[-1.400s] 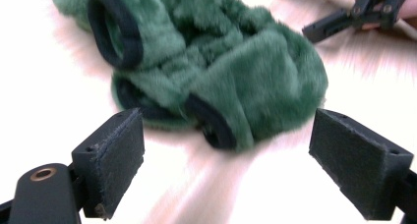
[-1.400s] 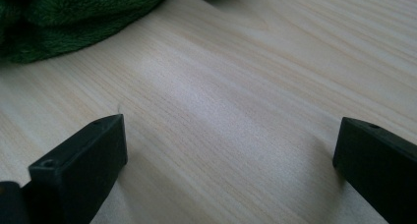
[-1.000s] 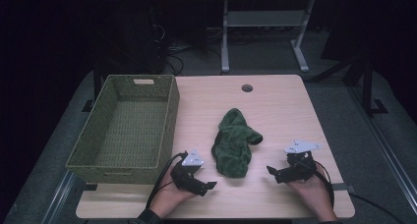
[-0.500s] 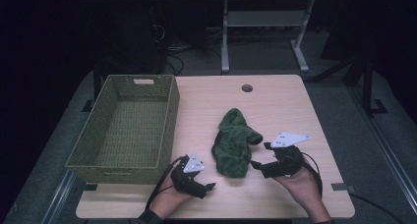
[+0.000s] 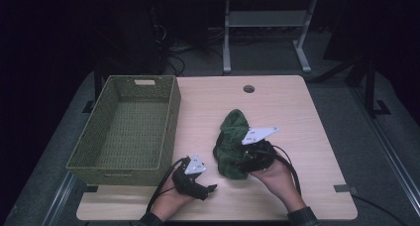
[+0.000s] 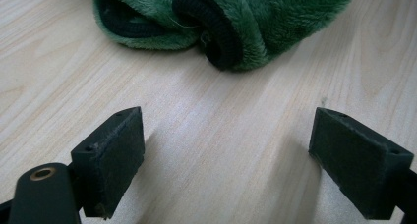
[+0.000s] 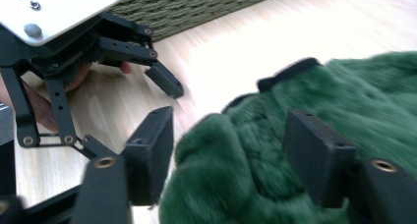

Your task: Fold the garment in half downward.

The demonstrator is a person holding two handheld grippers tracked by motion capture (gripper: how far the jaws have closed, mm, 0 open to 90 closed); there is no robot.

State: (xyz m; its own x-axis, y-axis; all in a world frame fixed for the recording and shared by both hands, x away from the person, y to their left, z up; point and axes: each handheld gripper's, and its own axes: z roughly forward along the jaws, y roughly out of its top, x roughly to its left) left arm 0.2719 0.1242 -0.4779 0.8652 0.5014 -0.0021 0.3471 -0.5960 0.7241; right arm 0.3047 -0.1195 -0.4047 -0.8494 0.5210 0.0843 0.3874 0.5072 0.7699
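Two black grippers on show: left gripper and right gripper, each topped with a pale grey three-cornered plate dotted with small screws. Black linkage arms, brass-coloured pivot pins, blocky matt-black pads with tiny holes. Black cables looping back past the wrists. Dark sleeves at the cuffs.
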